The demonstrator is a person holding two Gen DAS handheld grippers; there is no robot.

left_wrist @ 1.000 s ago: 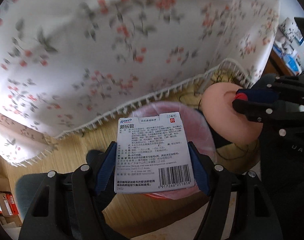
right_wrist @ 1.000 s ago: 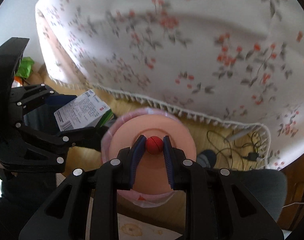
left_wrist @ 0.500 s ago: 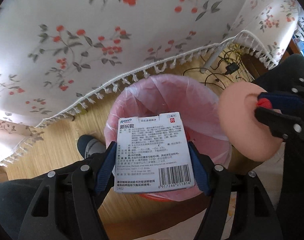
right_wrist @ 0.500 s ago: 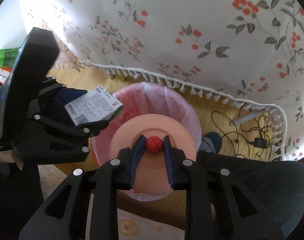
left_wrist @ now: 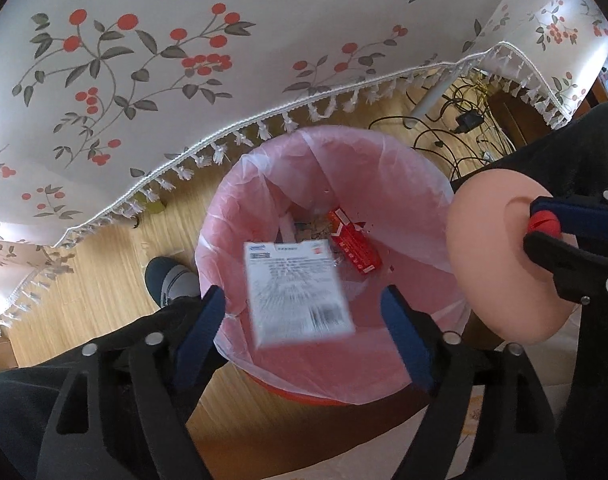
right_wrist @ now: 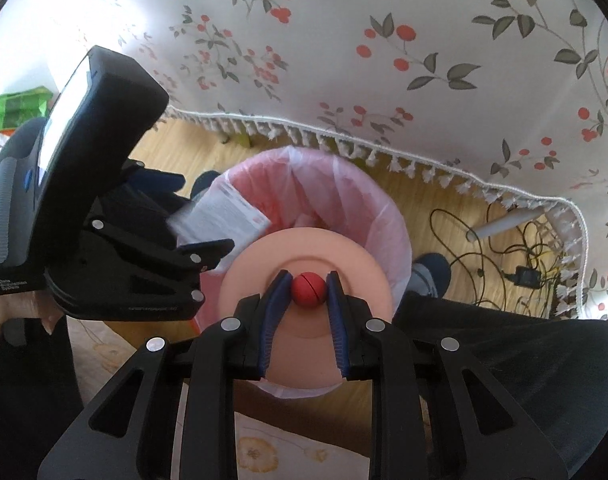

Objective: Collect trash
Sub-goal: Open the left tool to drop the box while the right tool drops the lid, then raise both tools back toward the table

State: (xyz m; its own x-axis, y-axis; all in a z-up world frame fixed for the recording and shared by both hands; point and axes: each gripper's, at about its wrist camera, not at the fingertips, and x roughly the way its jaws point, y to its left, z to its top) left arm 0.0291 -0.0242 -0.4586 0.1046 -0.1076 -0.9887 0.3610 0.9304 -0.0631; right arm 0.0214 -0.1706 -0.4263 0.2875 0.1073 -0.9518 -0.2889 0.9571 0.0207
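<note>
Currently, left tongs (left_wrist: 304,312): spread apart above the pink-lined bin (left_wrist: 419,184), so the white medicine box (left_wrist: 298,290), blurred and touching neither pad, can drop among the trash inside, near a red carton (left_wrist: 353,246). Right tongs (right_wrist: 308,290): clamped on the red knob (right_wrist: 308,290) of the peach lid (right_wrist: 304,256), which is held aside, evidently to keep the opening clear.

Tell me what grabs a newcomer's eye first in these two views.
The pink-lined trash bin fills the centre, below the cherry-print tablecloth. A blurred white medicine box hangs loose above it between the open left hand-held gripper fingers. To the right, the right hand-held gripper pinches the red knob of a peach lid.
</note>
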